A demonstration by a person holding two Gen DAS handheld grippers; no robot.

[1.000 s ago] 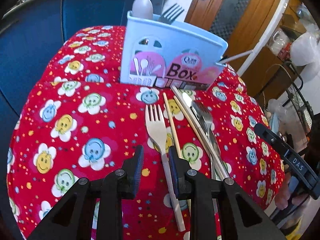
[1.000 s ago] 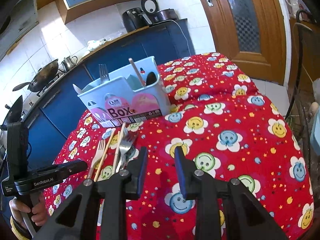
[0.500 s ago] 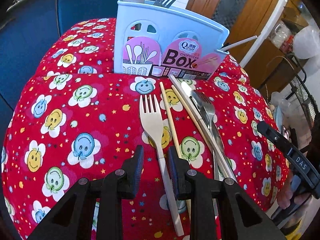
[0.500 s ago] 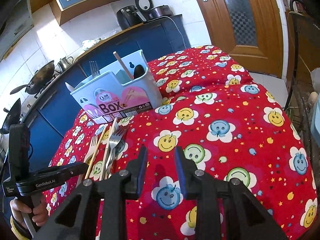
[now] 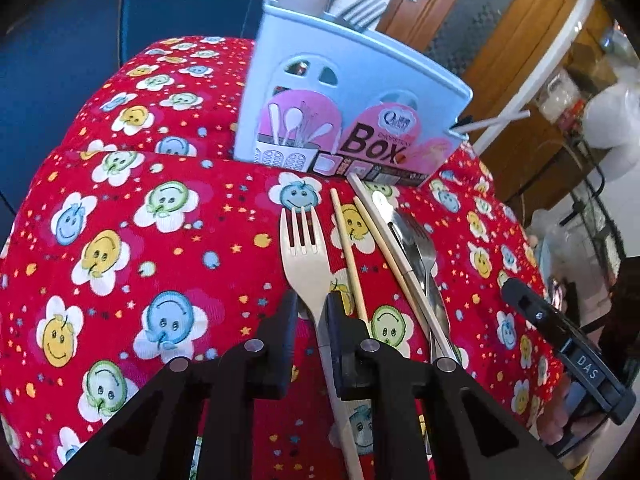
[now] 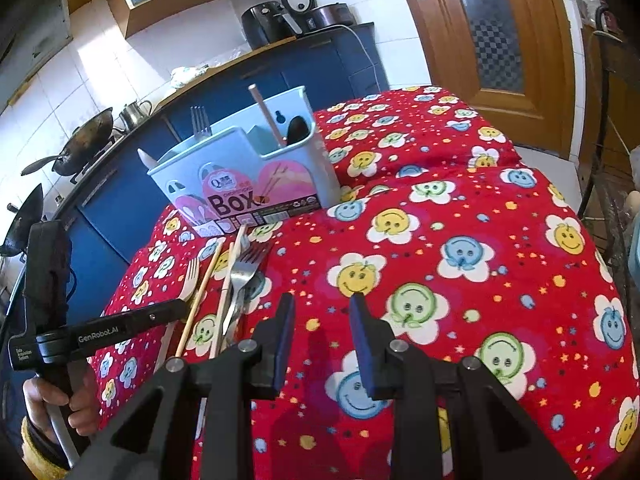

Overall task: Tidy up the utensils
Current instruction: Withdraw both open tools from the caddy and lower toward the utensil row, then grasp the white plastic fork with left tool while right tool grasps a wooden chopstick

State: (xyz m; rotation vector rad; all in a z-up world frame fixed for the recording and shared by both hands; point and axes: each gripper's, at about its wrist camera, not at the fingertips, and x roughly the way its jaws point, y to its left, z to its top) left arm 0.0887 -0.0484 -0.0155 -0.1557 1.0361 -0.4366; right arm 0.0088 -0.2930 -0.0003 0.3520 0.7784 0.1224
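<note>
A cream plastic fork (image 5: 305, 252) lies on the red flowered cloth, tines toward the light blue utensil box (image 5: 344, 120). My left gripper (image 5: 311, 312) straddles the fork's neck with its fingers slightly apart and not clamped. To the fork's right lie wooden chopsticks (image 5: 347, 248), a cream-handled knife (image 5: 390, 232) and a metal fork and spoon (image 5: 420, 252). My right gripper (image 6: 322, 320) is open and empty over the cloth, right of the utensils (image 6: 236, 280). The box (image 6: 248, 176) holds a fork, a chopstick and spoons.
The red cloth (image 6: 460, 260) drops off at the table edges. A blue cabinet (image 6: 280, 80) with a wok and appliances stands behind. A wooden door (image 6: 492, 28) and a metal rack (image 5: 600, 216) are to the right.
My left gripper has moved forward and left along the cream fork, so its fingers now flank the fork's neck. My right gripper has drifted slightly and stays open.
</note>
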